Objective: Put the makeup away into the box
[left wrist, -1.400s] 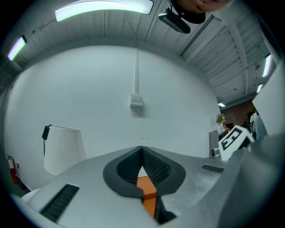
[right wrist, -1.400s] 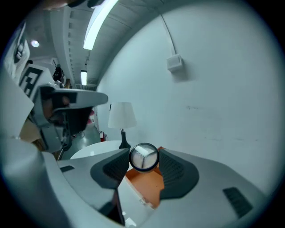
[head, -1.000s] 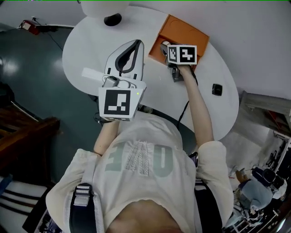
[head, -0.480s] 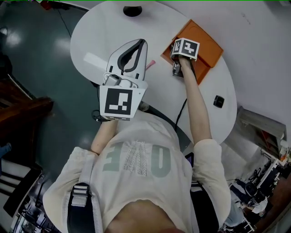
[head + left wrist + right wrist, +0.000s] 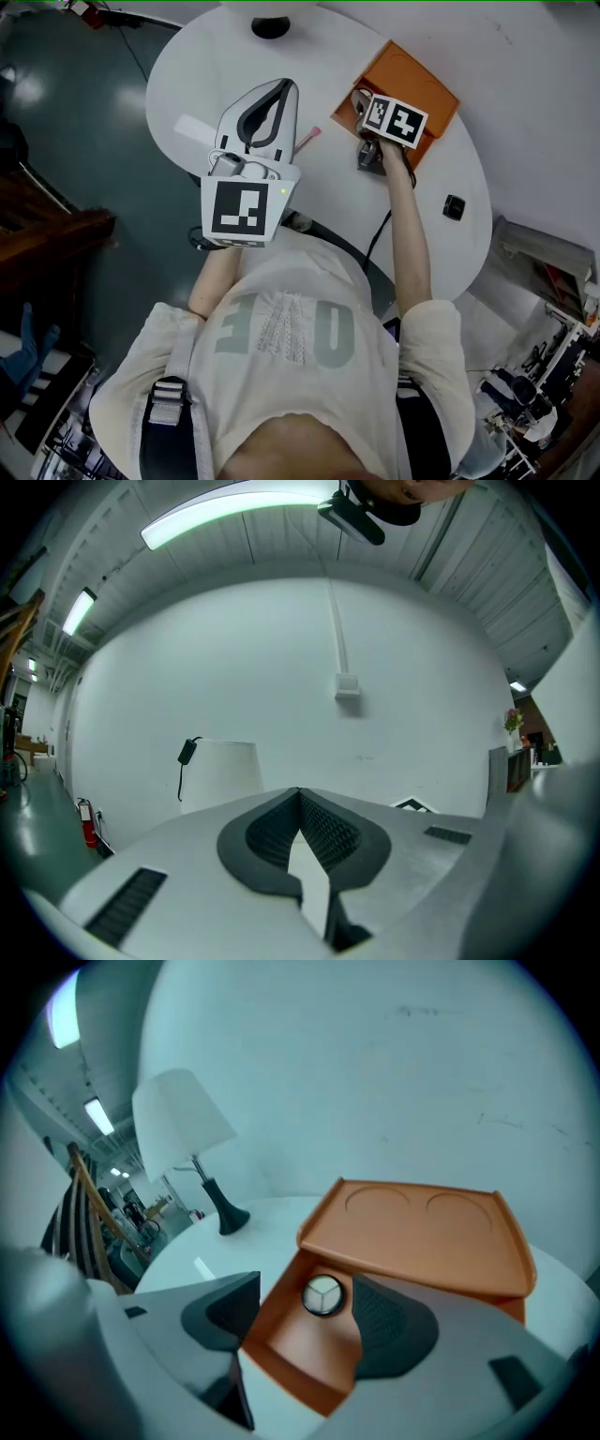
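The right gripper's [image 5: 305, 1290] jaws, just opening, leave the round compact [image 5: 323, 1296] in the orange box [image 5: 292, 1358] at twelve o'clock; the left gripper's [image 5: 300, 795] stand together.

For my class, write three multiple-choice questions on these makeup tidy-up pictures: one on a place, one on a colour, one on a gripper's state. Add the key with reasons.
1. Where is the round compact?
A. on the open lid
B. inside the box
C. on the floor

2. What colour is the box?
A. blue
B. green
C. orange

3. How do the right gripper's jaws stand?
A. apart
B. pressed together
C. clamped on the compact

Key:
1 B, it lies on the box's floor.
2 C, walls and lid are orange.
3 A, the jaws have just been opening; the compact shows between them, untouched.
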